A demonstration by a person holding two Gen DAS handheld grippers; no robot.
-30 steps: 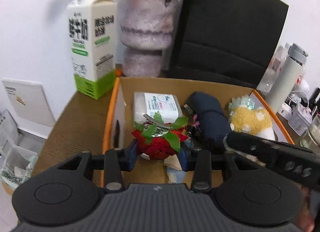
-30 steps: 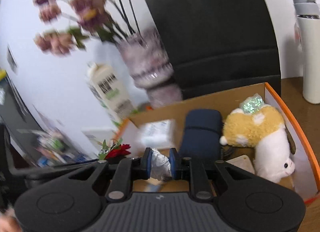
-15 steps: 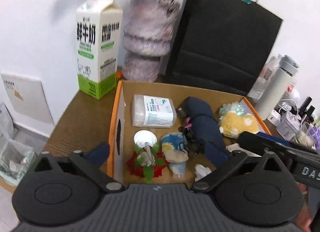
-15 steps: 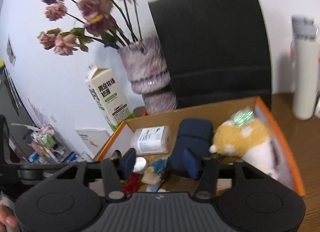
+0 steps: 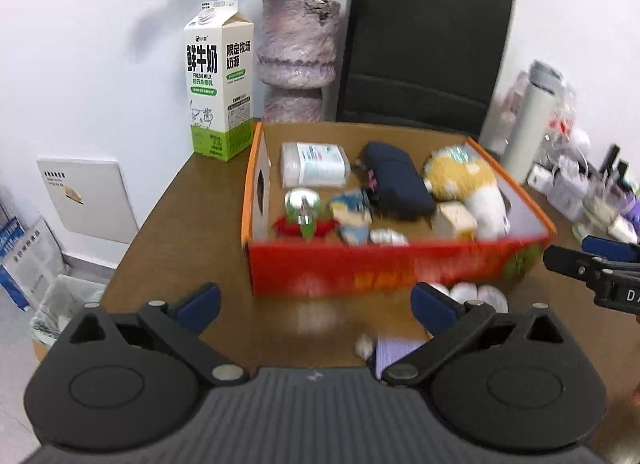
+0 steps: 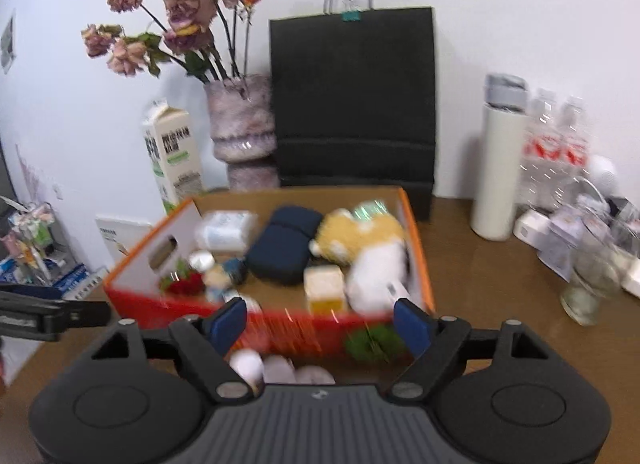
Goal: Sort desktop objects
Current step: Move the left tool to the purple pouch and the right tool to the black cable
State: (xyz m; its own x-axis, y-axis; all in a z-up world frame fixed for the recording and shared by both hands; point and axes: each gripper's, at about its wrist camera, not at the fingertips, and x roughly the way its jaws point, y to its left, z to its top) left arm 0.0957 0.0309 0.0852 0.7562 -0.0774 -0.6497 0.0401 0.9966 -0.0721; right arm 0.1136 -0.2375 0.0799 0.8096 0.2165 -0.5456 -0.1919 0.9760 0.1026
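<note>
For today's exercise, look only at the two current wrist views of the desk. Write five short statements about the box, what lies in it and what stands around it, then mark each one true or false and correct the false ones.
1. The milk carton stands inside the box. False: it stands on the table, outside the box's left rear corner.
2. A red flower lies in the box. True.
3. The black paper bag stands behind the box. True.
4. The plush toy lies on the table by the white bottle. False: it lies in the box.
5. The left gripper grips the flower. False: its jaws are open and empty.
</note>
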